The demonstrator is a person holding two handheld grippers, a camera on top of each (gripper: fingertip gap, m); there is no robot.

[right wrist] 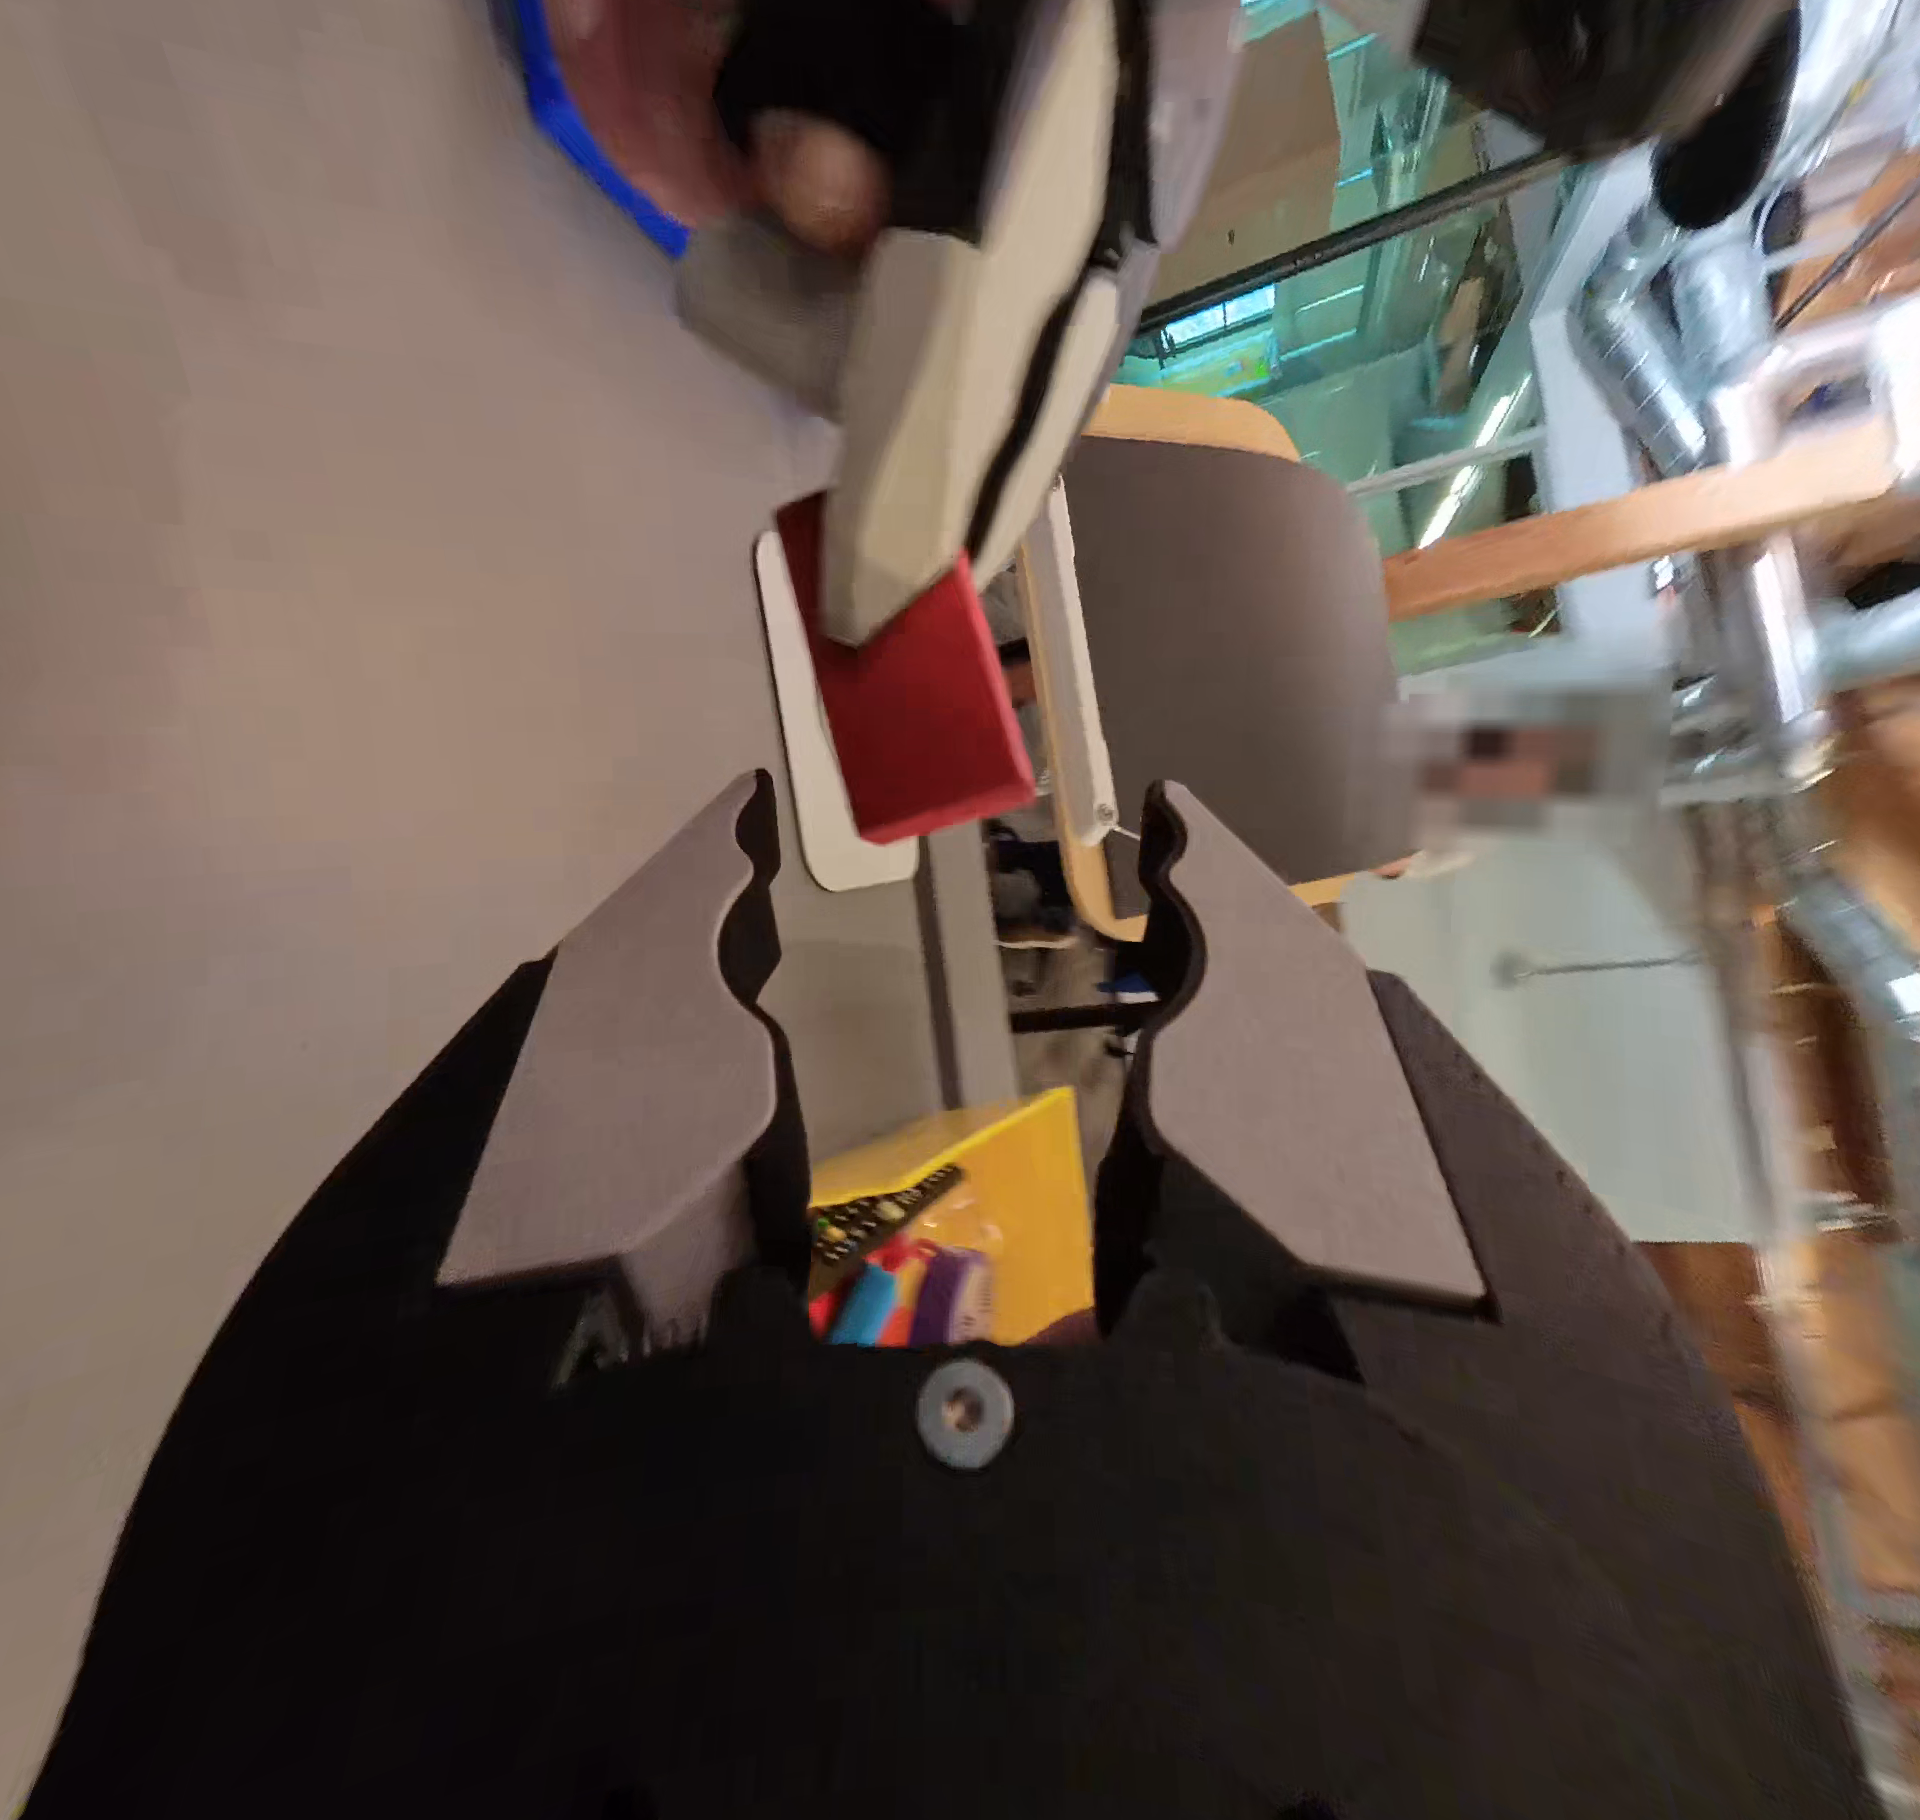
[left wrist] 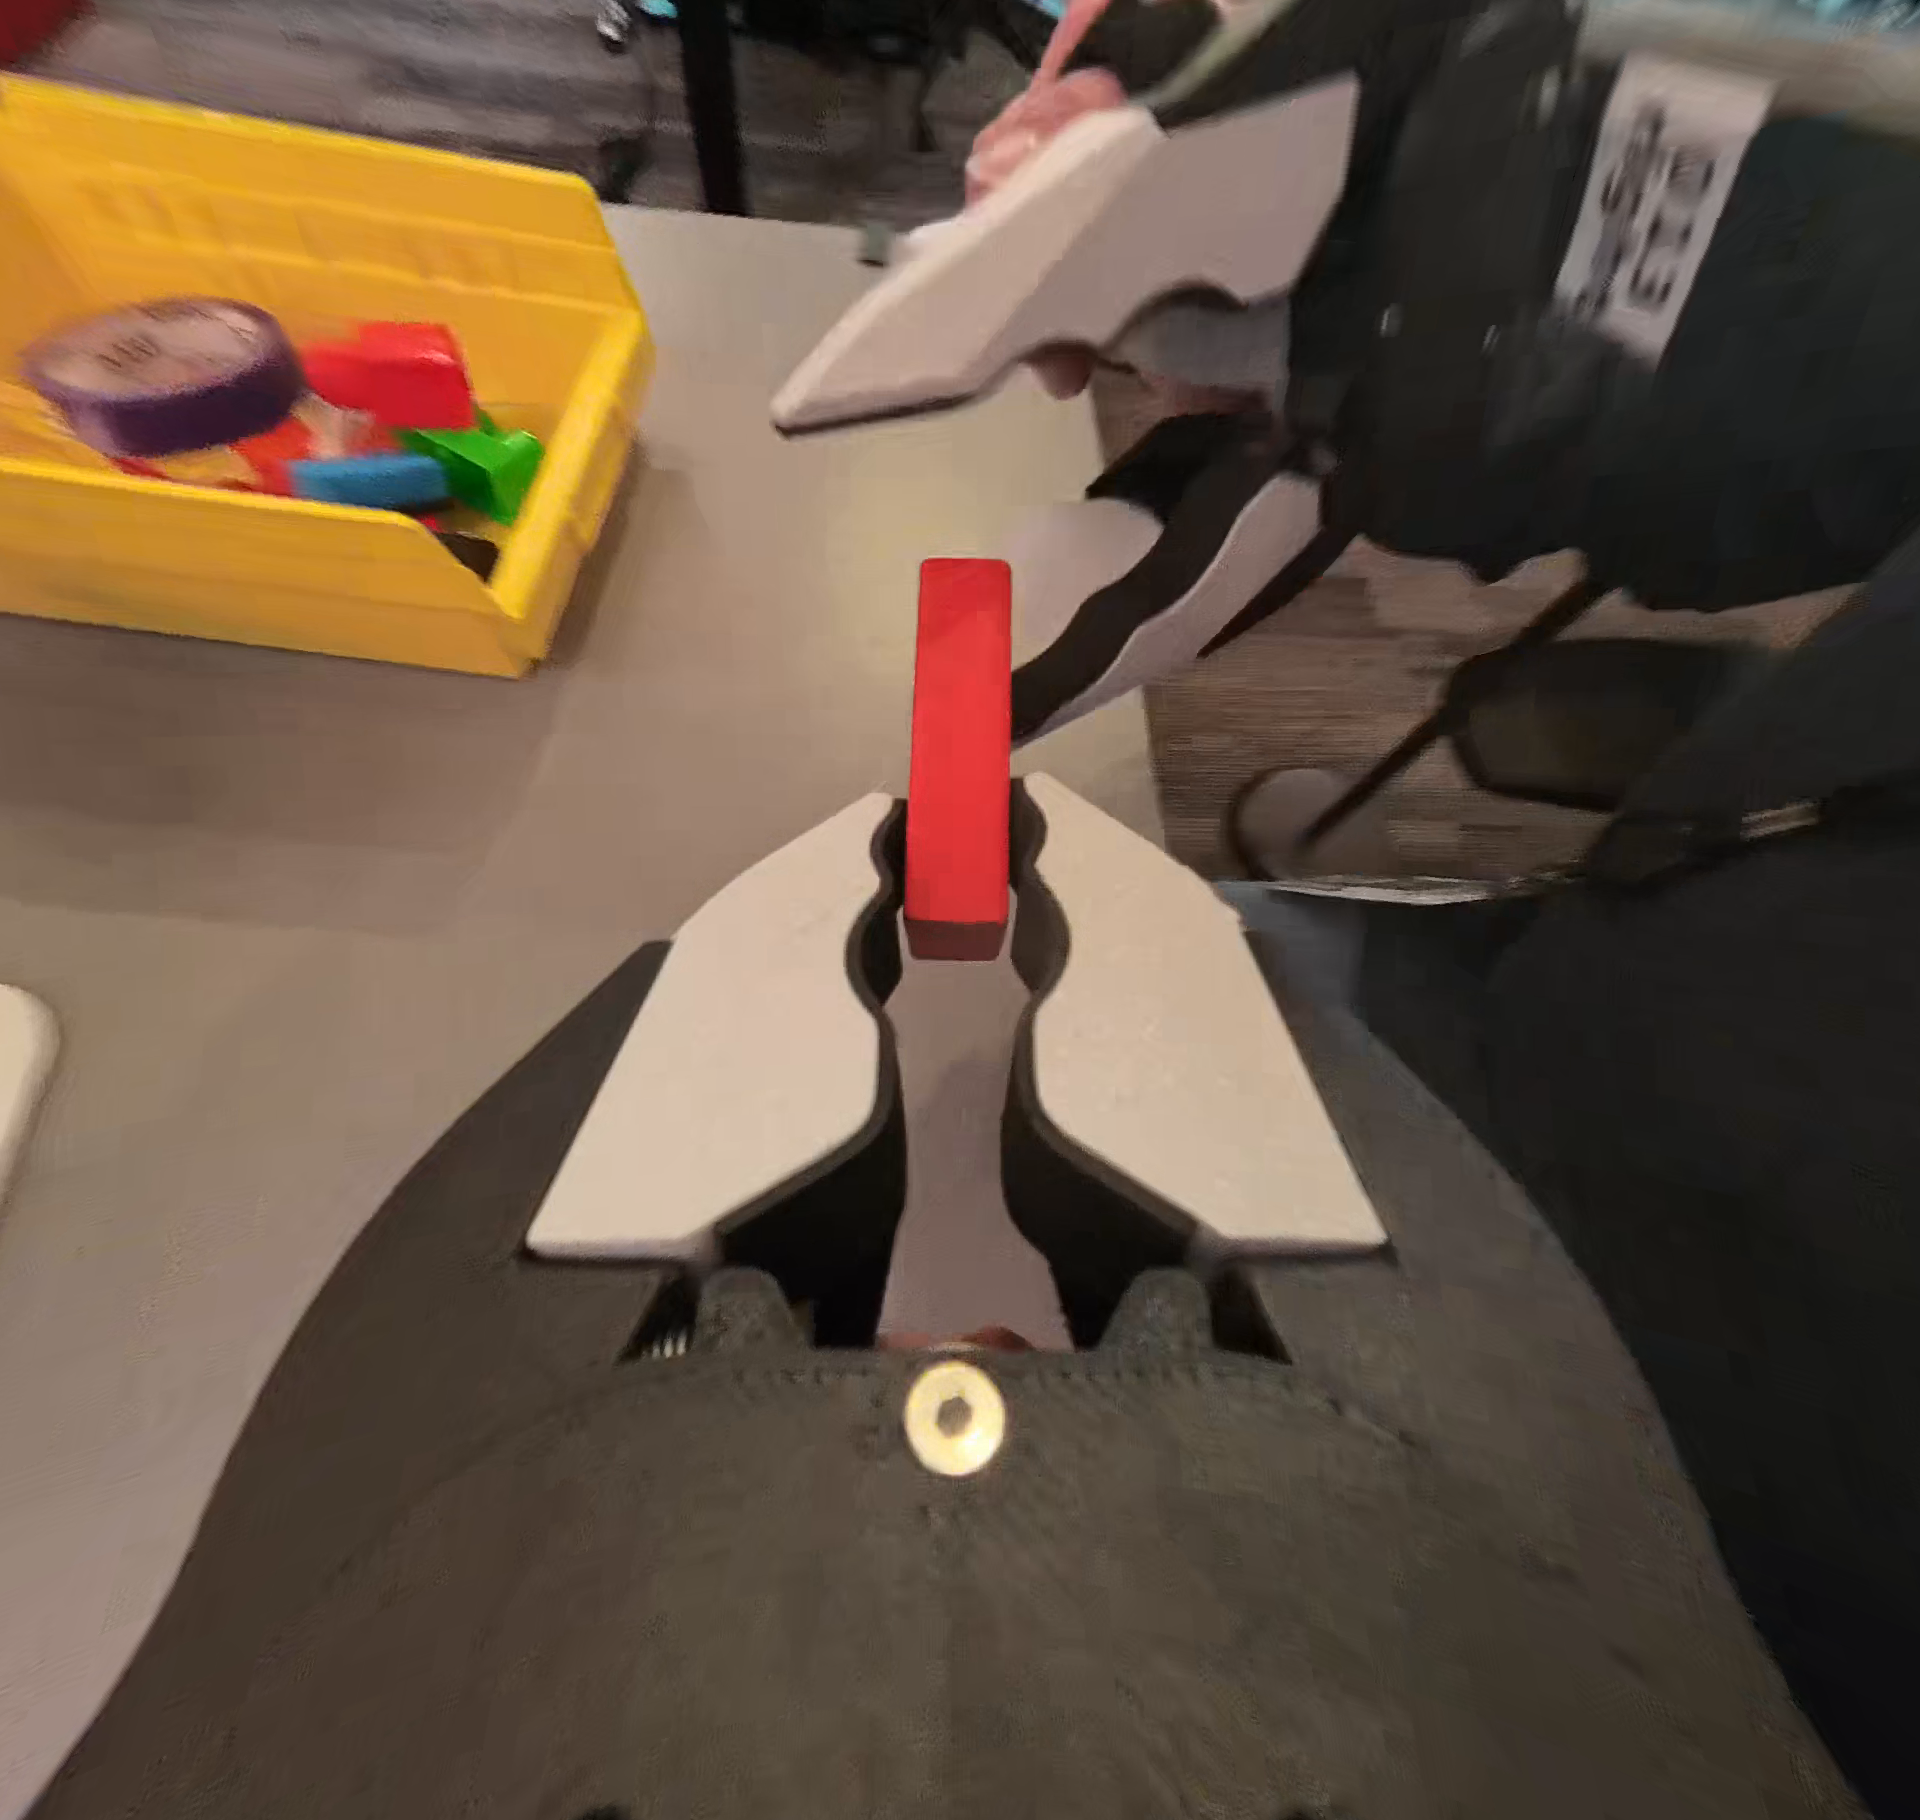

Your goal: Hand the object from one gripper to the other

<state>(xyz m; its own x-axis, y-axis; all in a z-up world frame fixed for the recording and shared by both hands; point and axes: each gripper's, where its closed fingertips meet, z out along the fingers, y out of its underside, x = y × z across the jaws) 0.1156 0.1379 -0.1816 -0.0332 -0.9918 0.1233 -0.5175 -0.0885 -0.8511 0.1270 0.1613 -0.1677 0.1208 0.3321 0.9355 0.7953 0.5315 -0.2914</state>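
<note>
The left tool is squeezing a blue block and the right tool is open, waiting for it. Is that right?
Not quite. The block is red, not blue, as the left wrist view shows. The rest holds: the left tool is shut on it, and the right tool is open, waiting.

place: lab/workshop | cues: metal ducting [right wrist: 1662, 388], grey worktable [left wrist: 312, 887], yellow parts bin [left wrist: 540, 399]
</note>
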